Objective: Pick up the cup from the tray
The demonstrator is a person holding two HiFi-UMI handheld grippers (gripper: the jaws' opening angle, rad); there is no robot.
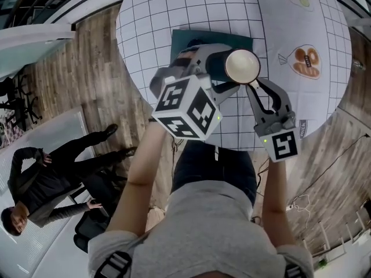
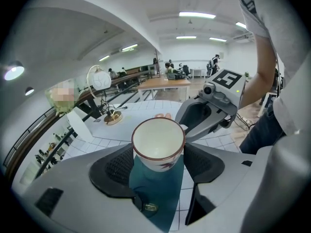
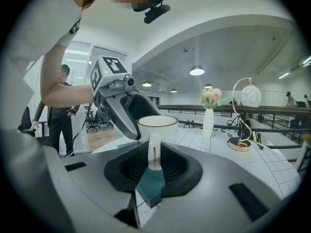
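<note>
A white cup with a brown rim and an empty inside hangs just above a dark teal tray on the gridded table. In the left gripper view the cup sits between the two black pads, which press on its sides, with the tray below it. My left gripper comes in from the left. My right gripper comes from the front right, and in its own view the right gripper is shut on the cup's handle. The tray corner shows under the jaws.
The round table wears a white gridded cloth with printed food pictures. A vase of flowers and a globe lamp stand further back. A person in black sits on the floor to the left, beyond the table edge.
</note>
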